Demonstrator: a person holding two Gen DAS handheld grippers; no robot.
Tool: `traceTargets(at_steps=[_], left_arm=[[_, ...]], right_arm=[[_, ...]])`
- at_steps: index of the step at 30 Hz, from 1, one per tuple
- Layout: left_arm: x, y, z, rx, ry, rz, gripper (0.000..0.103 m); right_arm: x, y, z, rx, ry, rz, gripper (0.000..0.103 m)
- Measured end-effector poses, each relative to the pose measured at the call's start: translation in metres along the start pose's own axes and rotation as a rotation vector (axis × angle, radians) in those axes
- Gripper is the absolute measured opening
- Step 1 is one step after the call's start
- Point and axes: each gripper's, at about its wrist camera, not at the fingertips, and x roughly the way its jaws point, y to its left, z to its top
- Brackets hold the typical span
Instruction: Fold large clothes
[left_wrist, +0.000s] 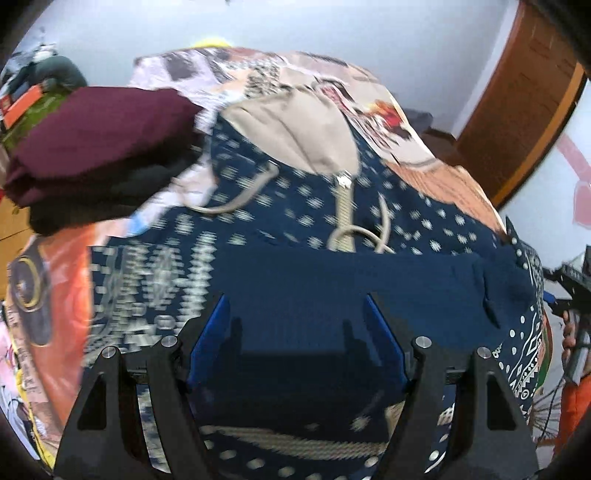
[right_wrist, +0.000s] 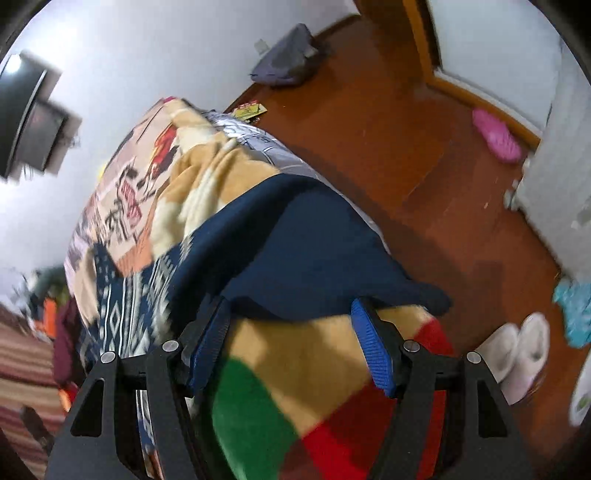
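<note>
Navy patterned hoodie (left_wrist: 295, 229): sleeve folded across, body unfolded. Folded maroon garment (left_wrist: 96, 144) at ten o'clock. Left gripper (left_wrist: 295, 317), right gripper (right_wrist: 291, 321): both released, empty.

Setting: a bedroom in a private home.
Bed: a bed (right_wrist: 325, 177) fills the middle of both views, covered by a patchwork-print blanket (left_wrist: 369, 99).
Clothing: a navy patterned hoodie (left_wrist: 295, 221) is spread on the blanket; a pile of folded garments, maroon on top (left_wrist: 96, 144), sits beside it.
Floor: reddish-brown wooden boards (right_wrist: 443, 166).
Footwear: pale fluffy slippers (right_wrist: 517, 354) and a pink pair (right_wrist: 496, 134) lie on the floor.
Walls: plain white, with a wooden door frame (left_wrist: 517, 110).
Screen: a dark flat screen (right_wrist: 26, 110) is mounted on the wall.
</note>
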Motion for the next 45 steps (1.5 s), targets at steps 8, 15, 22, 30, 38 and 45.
traceTargets(at_steps=[8, 15, 22, 30, 38, 45], left_arm=[[0.043, -0.034, -0.005, 0.026, 0.088, -0.043, 0.074], [0.052, -0.047, -0.016, 0.06, 0.08, 0.0, 0.074], [0.049, -0.043, -0.015, 0.045, 0.086, 0.004, 0.074], [0.01, -0.042, -0.008, 0.041, 0.022, -0.029, 0.074], [-0.054, -0.027, -0.001, 0.058, -0.126, -0.009, 0.074], [-0.094, 0.0, -0.009, 0.04, -0.186, -0.044, 0.074]], right_arm=[[0.02, -0.002, 0.02, 0.102, -0.071, -0.027, 0.046], [-0.001, -0.005, 0.036, 0.06, -0.165, -0.135, 0.006], [-0.096, 0.023, 0.047, -0.072, -0.356, -0.06, 0.004], [-0.165, 0.114, 0.017, -0.314, -0.457, 0.072, 0.004], [-0.171, 0.202, -0.02, -0.462, -0.437, 0.205, 0.004], [-0.119, 0.265, -0.061, -0.542, -0.315, 0.25, 0.004]])
